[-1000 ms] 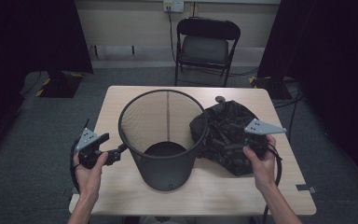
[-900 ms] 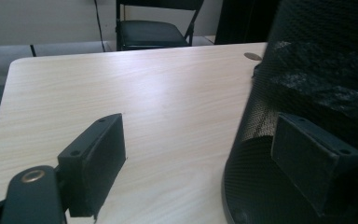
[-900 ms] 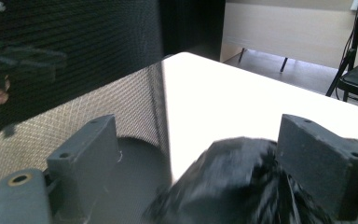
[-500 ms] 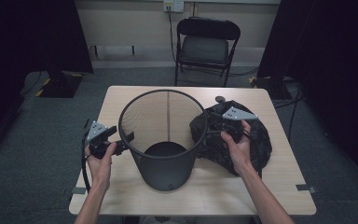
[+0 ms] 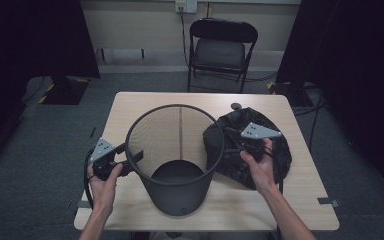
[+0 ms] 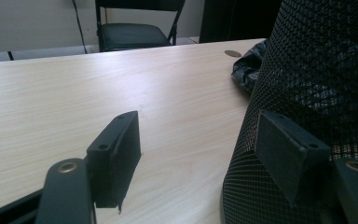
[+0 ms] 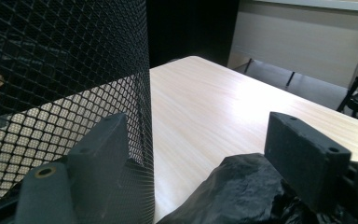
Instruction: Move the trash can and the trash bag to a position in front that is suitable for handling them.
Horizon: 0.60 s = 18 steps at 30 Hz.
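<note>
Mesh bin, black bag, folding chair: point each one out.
Mesh bin [image 5: 180, 150], high view, inner mesh wall.
Black bag [image 5: 275, 155], high view, crumpled right side.
Folding chair [image 5: 220, 52], high view, seat.

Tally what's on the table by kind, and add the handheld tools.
Mesh wastebasket: 1
Black bin bag: 1
Small round disc on the table: 1
Tools: 2, the left tool and the right tool
Total: 5

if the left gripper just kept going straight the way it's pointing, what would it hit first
Most likely the mesh wastebasket. The left gripper points at its left wall, and in the left gripper view one open jaw already sits against the mesh, with bare table ahead of the other. Whether it truly touches is hard to judge.
</note>
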Available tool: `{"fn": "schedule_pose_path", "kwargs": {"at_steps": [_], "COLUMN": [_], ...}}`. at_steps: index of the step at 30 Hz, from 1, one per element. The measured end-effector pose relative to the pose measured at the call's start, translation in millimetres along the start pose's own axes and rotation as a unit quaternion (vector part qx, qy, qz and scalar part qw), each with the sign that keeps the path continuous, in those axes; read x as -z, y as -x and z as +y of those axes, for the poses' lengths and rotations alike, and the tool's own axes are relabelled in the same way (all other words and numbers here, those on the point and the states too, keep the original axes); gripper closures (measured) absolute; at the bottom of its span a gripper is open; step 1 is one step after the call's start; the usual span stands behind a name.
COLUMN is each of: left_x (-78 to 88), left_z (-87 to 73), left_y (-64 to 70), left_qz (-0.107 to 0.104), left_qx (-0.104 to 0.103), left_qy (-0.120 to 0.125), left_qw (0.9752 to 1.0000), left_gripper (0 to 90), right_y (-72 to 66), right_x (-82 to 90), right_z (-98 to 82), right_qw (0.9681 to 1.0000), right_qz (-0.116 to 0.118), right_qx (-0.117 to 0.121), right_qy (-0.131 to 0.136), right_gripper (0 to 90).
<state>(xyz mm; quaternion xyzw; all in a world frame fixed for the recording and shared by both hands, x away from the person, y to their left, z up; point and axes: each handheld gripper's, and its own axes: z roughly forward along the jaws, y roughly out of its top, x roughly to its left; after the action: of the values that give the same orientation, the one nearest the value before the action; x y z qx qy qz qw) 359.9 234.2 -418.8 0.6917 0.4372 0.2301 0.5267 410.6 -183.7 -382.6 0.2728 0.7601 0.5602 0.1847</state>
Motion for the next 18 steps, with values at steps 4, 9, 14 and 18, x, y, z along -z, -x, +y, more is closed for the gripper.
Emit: {"fn": "schedule_pose_path", "kwargs": {"at_steps": [4,9,14,18], "left_x": [3.1,6.6,8.6,7.6], "left_z": [-1.4,-3.5,-5.2,-9.0], "left_y": [2.7,5.0,6.0,3.3], "left_qz": [0.000,-0.002,0.006,0.006], "left_qx": [-0.001,0.006,0.001,0.007], "left_qy": [-0.001,-0.001,-0.003,-0.006], "left_qw": [1.0000,1.0000,1.0000,0.9999], "left_gripper": [29.6,29.7,28.4,23.5], "right_y": [-4.4,-9.4,-12.0,-11.6], "right_x": [5.8,10.1,11.9,11.4], "right_z": [-0.9,-1.3,-2.4,-1.8], "right_qw": [1.0000,0.9999,0.9999,0.9999], "right_qz": [0.006,0.005,0.009,0.008], "right_qx": [0.005,0.009,0.006,-0.004], "right_qy": [-0.003,-0.007,-0.007,-0.013], "right_gripper": [20.4,20.3,20.1,17.8]}}
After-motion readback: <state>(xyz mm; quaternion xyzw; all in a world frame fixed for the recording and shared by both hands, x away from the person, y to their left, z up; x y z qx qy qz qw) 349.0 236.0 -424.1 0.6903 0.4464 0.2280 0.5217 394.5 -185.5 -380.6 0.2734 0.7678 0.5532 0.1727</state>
